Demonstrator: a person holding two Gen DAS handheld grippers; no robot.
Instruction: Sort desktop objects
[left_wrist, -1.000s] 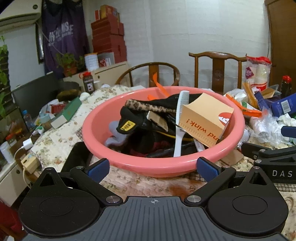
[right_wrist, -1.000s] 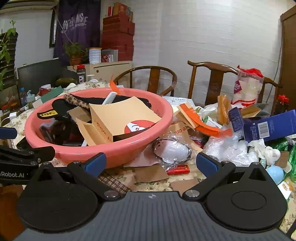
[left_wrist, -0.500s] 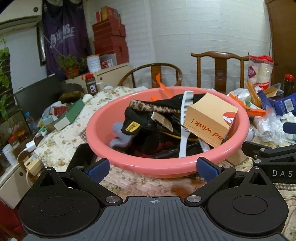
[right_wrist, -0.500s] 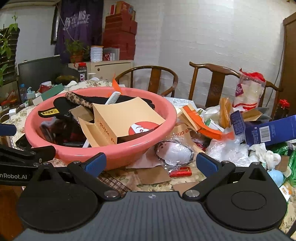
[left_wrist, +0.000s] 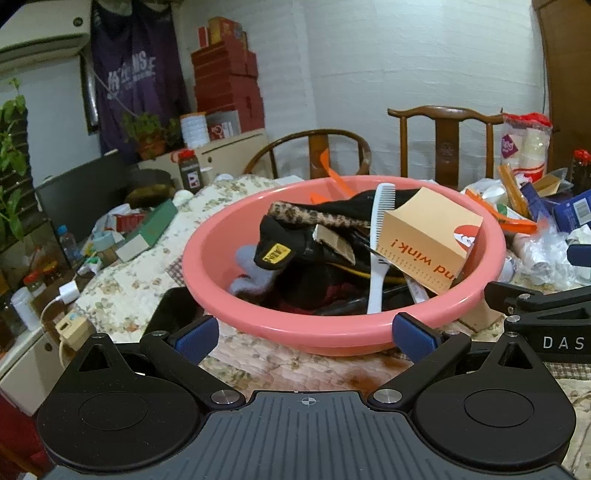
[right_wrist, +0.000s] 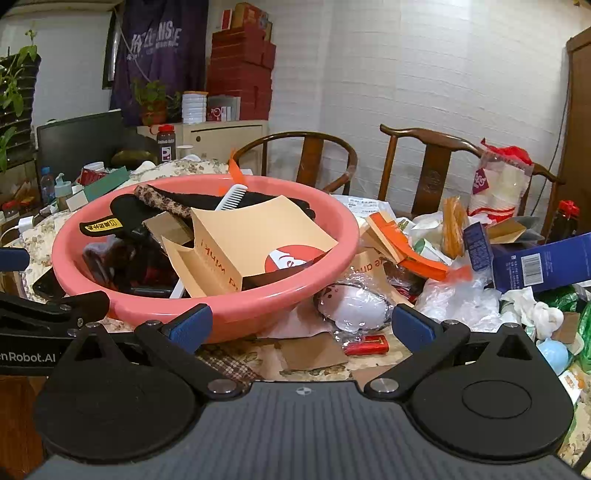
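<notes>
A pink basin stands on the quilted table, filled with a tan carton, a white comb, black cloth and a leopard-print strap. My left gripper hovers open at the basin's near rim, nothing between its fingers. My right gripper is open too, in front of the basin's right side, with a bagged white object and a small red box lying beyond it.
Clutter is heaped right of the basin: a blue box, orange packaging, plastic wrap, white tissue. Two wooden chairs stand behind. A green box, bottles and a charger sit at left.
Both views have drifted slightly, so the basin sits a little further right and higher in each. Both grippers stay open and nothing in the basin has shifted.
</notes>
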